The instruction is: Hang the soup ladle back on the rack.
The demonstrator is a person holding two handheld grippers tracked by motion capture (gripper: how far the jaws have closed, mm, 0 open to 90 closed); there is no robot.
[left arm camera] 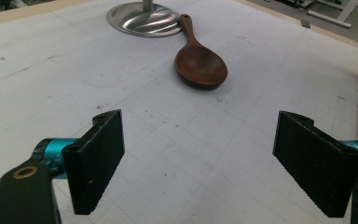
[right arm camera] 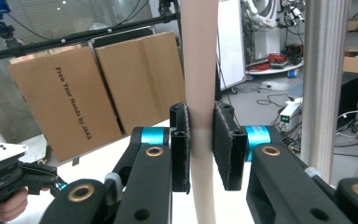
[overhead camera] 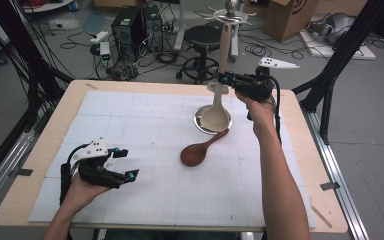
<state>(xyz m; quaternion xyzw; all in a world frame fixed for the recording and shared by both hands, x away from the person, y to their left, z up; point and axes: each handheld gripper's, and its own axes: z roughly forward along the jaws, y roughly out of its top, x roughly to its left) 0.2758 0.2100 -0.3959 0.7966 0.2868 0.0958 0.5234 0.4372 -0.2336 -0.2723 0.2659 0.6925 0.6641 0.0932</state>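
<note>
Near left, the left gripper rests on the surface, jaws spread and empty, waiting; the dark spoon lies mid-surface; far right, the right gripper pinches the pale spoon's handle upright beside the stand (likely for hanging)

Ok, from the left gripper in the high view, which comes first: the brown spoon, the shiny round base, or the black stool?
1. Brown spoon: on the white mat, nearest the left gripper.
2. Shiny round base: farther up the mat, beyond the spoon.
3. Black stool: on the floor past the table's far edge, farthest.
</note>
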